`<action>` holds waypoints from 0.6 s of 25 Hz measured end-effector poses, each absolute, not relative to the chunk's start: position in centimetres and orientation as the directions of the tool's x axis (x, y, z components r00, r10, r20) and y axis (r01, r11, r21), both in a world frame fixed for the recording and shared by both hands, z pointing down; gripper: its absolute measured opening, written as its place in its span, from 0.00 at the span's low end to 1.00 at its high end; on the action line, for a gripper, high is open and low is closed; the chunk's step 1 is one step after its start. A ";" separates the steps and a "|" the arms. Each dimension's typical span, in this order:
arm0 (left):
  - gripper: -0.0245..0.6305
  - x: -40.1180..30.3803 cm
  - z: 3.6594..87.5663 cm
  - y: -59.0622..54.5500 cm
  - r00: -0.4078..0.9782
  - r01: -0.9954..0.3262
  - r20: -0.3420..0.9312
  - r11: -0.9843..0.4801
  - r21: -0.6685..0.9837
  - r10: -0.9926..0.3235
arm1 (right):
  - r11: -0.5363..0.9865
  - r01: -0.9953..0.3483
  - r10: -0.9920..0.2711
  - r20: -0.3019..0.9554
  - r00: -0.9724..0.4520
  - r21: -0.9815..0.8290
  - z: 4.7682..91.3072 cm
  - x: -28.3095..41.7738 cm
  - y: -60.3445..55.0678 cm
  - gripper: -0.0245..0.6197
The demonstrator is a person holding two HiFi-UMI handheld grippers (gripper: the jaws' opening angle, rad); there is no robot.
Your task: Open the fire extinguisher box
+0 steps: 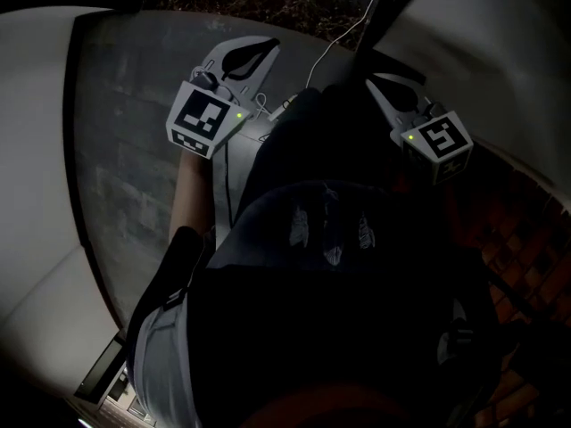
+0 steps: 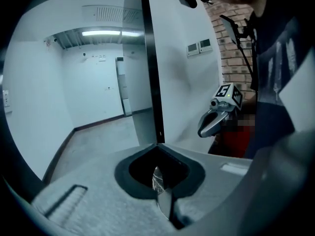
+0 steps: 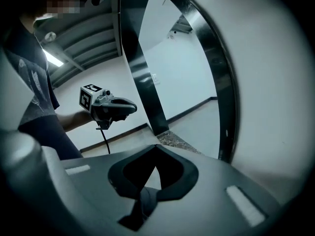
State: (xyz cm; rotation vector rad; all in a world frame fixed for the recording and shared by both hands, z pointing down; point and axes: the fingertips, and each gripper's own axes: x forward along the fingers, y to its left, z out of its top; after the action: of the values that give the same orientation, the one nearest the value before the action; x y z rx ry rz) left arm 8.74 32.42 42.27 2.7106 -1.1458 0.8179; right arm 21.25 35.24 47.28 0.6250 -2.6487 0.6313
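Holds the left gripper (image 1: 266, 46) out ahead at about chest level on a bare forearm (image 1: 191, 205), nose tipped a little downward, marker cube (image 1: 203, 119) turned up toward the head view. Has its jaws pressed flat together along one seam, with nothing between them. Holds the right gripper (image 1: 376, 82) out on the other side of a dark shirt (image 1: 339, 239), roughly level with the left one and well apart from it, its own cube (image 1: 439, 141) tilted outward. Shows that claw closed as well in the right gripper view, pads meeting on nothing. Angles the two partly toward each other, enough to show in one another's views. Trails a thin cable (image 1: 335, 50) upward between them. Cannot place the fire extinguisher box for certain: only a red patch (image 2: 235, 140) low down beside the brick wall (image 2: 235, 48), just behind the right gripper in the left gripper view and half covered by the shirt, with neither claw touching it.
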 end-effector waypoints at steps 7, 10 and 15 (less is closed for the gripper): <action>0.04 5.3 42.6 31.0 0.557 -0.743 0.478 -0.665 -0.079 -0.679 | 0.829 -0.430 -0.255 0.444 -0.859 -0.357 47.9 18.1 34.8 0.04; 0.04 2.7 41.2 28.4 0.578 -0.765 0.413 -0.643 -0.026 -0.704 | 0.848 -0.412 -0.235 0.460 -0.856 -0.333 47.2 15.8 32.7 0.04; 0.04 -3.5 37.9 21.9 0.616 -0.780 0.272 -0.622 0.075 -0.739 | 0.850 -0.405 -0.225 0.464 -0.857 -0.337 45.4 10.2 26.5 0.04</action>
State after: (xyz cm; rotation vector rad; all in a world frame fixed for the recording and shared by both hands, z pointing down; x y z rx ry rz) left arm -3.53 21.87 37.89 2.6531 -1.2605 0.3198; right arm 10.16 26.53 45.44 0.4669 -2.6130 0.6024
